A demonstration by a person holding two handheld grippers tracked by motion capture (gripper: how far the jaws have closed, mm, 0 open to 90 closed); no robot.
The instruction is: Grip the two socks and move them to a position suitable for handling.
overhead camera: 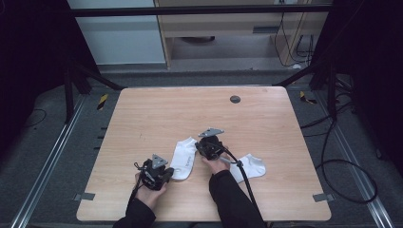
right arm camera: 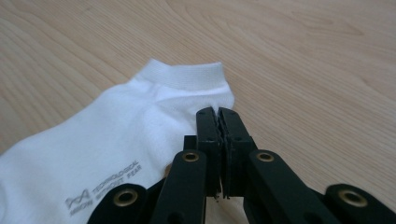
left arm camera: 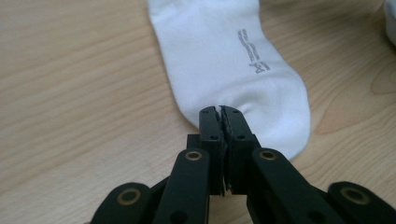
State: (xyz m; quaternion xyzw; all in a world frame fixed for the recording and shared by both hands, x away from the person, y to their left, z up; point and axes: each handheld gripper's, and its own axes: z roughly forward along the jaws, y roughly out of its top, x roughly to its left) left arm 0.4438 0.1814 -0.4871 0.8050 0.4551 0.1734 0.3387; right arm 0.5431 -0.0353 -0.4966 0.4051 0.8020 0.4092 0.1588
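Two white ankle socks lie on a light wooden tabletop, and two hand-held claws work on one of them. In the high view, the nearer sock lies stretched flat at the middle of the near half of the tabletop, while the second sock rests just to its right, partly behind the person's right forearm and the cable trailing from that hand's tool.

The left claw sits at the toe end of the nearer sock. In the left gripper view its two black jaws stand pressed together with a fold of the sock pinched at the toe seam, the grey printed lettering on the fabric running away from the tips.

The right claw sits at the opposite end. In the right gripper view its jaws are likewise drawn tight, nipping the sock beside the ribbed cuff, with the same grey lettering near the lower left.

One small dark round disc is set into the far part of the tabletop, well apart from both socks.
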